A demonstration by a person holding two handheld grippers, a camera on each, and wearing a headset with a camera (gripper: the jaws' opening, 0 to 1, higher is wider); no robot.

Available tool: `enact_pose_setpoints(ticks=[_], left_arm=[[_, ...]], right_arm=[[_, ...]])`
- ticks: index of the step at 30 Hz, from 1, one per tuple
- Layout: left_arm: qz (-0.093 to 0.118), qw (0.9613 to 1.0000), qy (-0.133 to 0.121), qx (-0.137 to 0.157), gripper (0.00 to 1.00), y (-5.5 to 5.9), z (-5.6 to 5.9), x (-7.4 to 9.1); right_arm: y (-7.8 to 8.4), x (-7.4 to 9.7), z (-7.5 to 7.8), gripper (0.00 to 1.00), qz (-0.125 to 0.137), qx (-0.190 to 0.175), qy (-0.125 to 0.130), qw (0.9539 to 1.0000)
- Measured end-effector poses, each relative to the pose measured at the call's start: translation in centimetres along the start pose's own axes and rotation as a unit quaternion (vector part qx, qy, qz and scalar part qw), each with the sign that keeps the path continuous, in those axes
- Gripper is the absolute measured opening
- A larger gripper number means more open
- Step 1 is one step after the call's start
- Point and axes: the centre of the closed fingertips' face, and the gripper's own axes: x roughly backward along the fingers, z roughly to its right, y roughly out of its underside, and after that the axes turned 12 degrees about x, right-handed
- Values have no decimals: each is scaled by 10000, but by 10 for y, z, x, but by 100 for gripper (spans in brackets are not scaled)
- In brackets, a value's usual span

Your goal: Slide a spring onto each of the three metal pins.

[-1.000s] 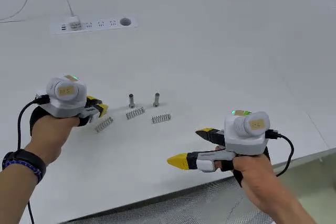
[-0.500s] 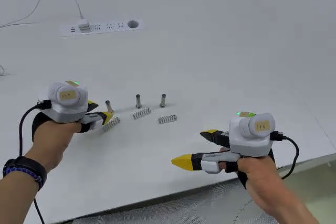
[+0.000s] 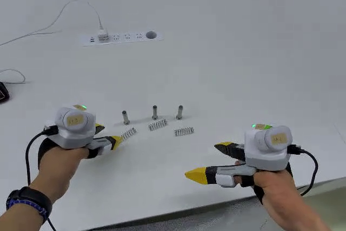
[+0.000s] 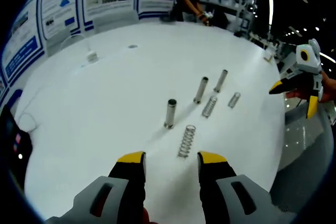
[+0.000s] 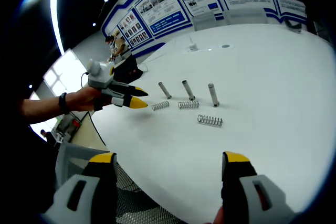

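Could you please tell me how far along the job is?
Nothing looks done: the three pins stand bare, and the three springs lie on the workbench beside them. Nothing is in hand: the left tongs, open, point at the nearest spring, and the right tongs are open and empty. All three springs are left.

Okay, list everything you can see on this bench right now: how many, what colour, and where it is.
table: one, white, under everything
metal pins: three, silver-grey, upright in a row mid-table, all bare
springs: three, silver, lying flat, one in front of each pin
power strip: one, white, far side of the table
posters: several, blue and white, on the wall beyond the table
left gripper: one, grey with yellow tips, open, aimed at the nearest spring
right gripper: one, grey with yellow tips, open, near the table's front edge
hands: two, one holding each gripper
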Motion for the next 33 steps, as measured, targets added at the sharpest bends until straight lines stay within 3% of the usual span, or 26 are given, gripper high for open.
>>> enact_pose_setpoints(ticks=[4, 11, 25, 33], left_arm=[[132, 9998, -20, 129, 43, 1, -2, 8], [183, 9995, -104, 233, 46, 9, -3, 21], [577, 9967, -103, 564, 58, 22, -11, 49], [652, 9960, -42, 613, 68, 31, -11, 64]], right_arm=[[-3, -3, -1, 83, -18, 83, -43, 10000], [-6, -3, 0, 83, 21, 105, -40, 9999], [5, 2, 0, 83, -126, 223, -64, 9997], [5, 2, 1, 83, -166, 258, -42, 9995]])
